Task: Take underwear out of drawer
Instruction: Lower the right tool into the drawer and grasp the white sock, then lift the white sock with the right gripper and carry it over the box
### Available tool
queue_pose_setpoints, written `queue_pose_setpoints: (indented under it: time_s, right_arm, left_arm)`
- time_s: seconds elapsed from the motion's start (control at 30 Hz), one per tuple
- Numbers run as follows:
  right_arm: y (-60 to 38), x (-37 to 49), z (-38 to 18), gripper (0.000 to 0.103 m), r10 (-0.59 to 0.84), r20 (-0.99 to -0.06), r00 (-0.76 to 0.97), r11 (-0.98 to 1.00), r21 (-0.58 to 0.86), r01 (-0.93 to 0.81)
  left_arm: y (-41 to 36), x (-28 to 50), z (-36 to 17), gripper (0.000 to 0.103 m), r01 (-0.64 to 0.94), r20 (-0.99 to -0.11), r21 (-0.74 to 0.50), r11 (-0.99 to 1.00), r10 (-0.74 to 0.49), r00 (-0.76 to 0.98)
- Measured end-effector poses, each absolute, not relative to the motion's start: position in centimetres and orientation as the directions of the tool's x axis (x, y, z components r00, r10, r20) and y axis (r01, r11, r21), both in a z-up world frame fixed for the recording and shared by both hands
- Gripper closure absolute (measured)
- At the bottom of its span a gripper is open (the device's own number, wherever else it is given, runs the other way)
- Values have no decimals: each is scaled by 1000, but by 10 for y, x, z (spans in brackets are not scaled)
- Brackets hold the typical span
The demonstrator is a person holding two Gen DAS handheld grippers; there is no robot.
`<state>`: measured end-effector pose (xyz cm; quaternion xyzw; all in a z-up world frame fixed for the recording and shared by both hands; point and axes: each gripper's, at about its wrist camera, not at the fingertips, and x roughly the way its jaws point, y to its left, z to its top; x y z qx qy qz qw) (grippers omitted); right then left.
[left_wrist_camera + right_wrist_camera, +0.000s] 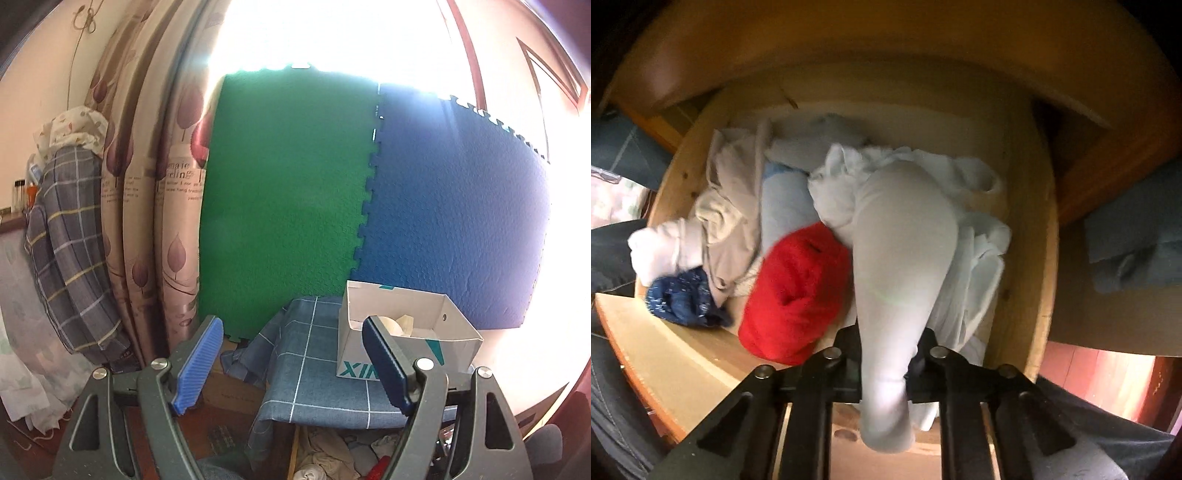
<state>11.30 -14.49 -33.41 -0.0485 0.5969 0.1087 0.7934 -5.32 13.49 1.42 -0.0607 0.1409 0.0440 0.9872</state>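
The right tool (886, 360) points steeply down into the open wooden drawer (1038, 236), and its jaws are clamped together on a pale grey-white piece of underwear (905, 236). The cloth is pinched between the jaws, with a short end sticking out behind them toward the camera and the longer part stretching forward over the pile. Just left of it, touching, lies a bright red garment (794, 291). Further left sit a dark blue speckled piece (681, 299), a white bundle (659, 247) and a beige crumpled cloth (727, 218), with a light blue item (783, 199) between the beige and the red. White fabric (971, 280) lies bunched beneath and to the right of the gripped underwear. All of it is still inside the drawer.

The left tool (291, 362) is held nearly level with its blue-padded jaws well apart and nothing between them. Beyond it stands a white cardboard box (402, 354) on a blue checked cloth (310, 365). Behind these stand a green foam mat (284, 199) and a blue foam mat (454, 221) joined edge to edge, with patterned curtains (147, 184) to the left
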Motion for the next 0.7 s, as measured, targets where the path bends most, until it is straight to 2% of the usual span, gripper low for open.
queue_pose_setpoints:
  time_s: [0.43, 0.7]
  right_arm:
    - [-162, 76, -264, 92, 205, -919, 338, 965, 133, -225]
    - [-195, 54, -237, 92, 217, -911, 351, 973, 171, -157]
  left_arm:
    - [127, -54, 20, 23, -113, -275, -75, 991, 89, 957]
    - [140, -52, 20, 23, -181, -278, -56, 982, 159, 947]
